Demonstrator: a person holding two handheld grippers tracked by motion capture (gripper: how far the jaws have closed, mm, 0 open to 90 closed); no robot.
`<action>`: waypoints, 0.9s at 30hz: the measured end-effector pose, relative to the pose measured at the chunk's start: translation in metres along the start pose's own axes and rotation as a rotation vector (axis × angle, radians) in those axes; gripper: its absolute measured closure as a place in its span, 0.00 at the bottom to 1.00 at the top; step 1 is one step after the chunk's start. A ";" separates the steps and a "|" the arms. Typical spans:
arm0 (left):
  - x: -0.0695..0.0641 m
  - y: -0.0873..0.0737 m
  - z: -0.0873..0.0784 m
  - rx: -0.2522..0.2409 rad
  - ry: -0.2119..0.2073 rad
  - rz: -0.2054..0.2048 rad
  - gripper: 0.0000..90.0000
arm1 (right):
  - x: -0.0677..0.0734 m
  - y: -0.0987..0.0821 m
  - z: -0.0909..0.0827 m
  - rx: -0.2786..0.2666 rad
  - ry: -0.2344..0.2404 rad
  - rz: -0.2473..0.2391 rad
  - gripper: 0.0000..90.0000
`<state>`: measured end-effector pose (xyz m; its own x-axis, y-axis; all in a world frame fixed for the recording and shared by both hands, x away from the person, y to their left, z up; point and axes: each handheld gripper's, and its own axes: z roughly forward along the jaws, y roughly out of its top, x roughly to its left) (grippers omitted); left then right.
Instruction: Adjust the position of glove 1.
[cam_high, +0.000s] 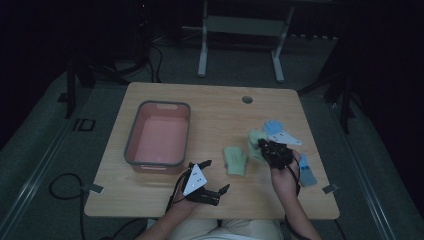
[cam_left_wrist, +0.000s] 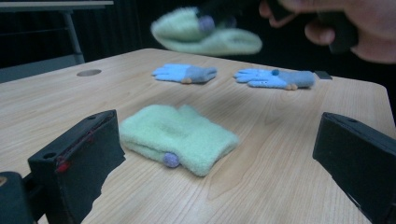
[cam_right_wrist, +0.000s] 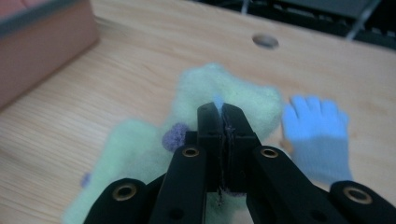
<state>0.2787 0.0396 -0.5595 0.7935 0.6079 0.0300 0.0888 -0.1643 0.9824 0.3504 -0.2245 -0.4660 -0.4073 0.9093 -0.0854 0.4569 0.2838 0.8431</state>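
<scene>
- A green mitten (cam_left_wrist: 205, 31) hangs in the air above the table (cam_high: 215, 107), clamped in the right gripper (cam_right_wrist: 223, 114); the jaws are pressed together on its fabric.
- In the right gripper view a purple pompom (cam_right_wrist: 174, 135) sits on the mitten just left of the jaws.
- A second green mitten (cam_left_wrist: 177, 137) lies flat on the table, in front of the left gripper (cam_high: 216, 176).
- The left gripper's jaws stand wide apart with nothing between them, near the table's front edge.
- Two blue gloves (cam_left_wrist: 186, 73) (cam_left_wrist: 275, 78) lie farther off, toward the table's right side.
- A pink bin (cam_high: 159, 135) with a grey rim stands on the table's left part, well apart from the mittens.
</scene>
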 end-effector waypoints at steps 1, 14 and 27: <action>0.000 0.000 0.000 0.000 0.000 -0.001 0.01 | 0.003 0.004 -0.001 -0.012 0.007 -0.001 0.97; 0.000 0.000 0.000 0.001 -0.002 0.000 0.01 | 0.049 0.017 0.005 -0.033 0.090 0.001 0.97; 0.000 0.000 0.000 0.002 -0.004 -0.002 0.01 | 0.051 -0.009 0.021 0.040 0.109 -0.031 0.97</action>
<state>0.2789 0.0395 -0.5594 0.7959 0.6048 0.0273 0.0916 -0.1649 0.9821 0.3424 -0.1738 -0.4889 -0.5046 0.8619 -0.0512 0.4728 0.3254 0.8189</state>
